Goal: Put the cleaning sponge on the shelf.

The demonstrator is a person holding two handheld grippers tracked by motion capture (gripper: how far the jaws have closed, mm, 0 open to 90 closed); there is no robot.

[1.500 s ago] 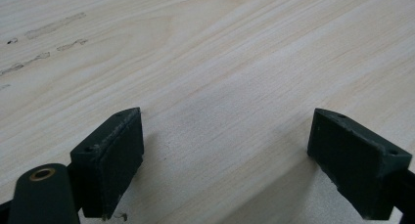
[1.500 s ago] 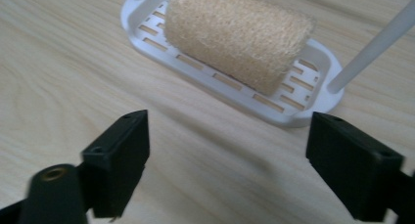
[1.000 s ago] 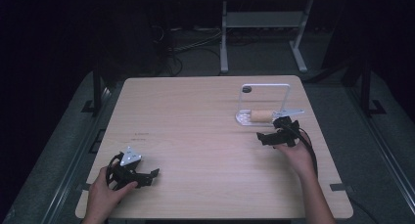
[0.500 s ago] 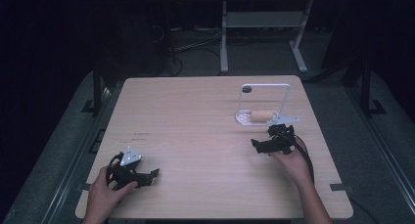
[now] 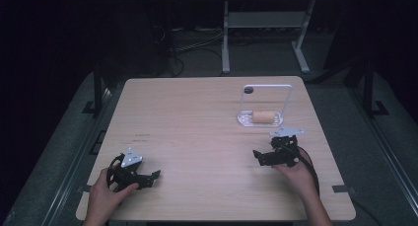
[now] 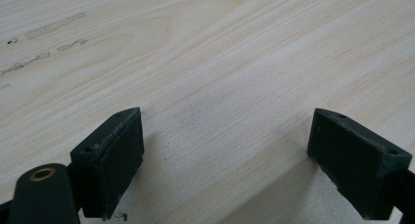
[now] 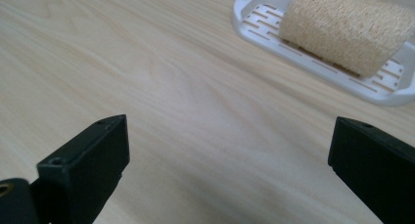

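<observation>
A tan loofah sponge (image 5: 263,117) lies in a white slotted tray (image 5: 244,120) with a tall white wire frame, at the table's right rear. In the right gripper view the sponge (image 7: 347,28) and tray (image 7: 264,28) sit ahead to the upper right. My right gripper (image 5: 258,158) rests low over the table in front of the tray, apart from it. Its jaws stand wide open over bare wood (image 7: 230,170). My left gripper (image 5: 152,178) sits at the front left, held by a hand. It is open too, with only wood between its jaws (image 6: 225,165).
The light wood table (image 5: 197,122) is bordered by dark floor on all sides. A white metal stand (image 5: 266,23) and cables lie behind the far edge. A small dark round piece (image 5: 248,90) sits at the wire frame's top left corner.
My right gripper has drawn back from the tray toward the table's front edge. The left gripper has stayed in place.
</observation>
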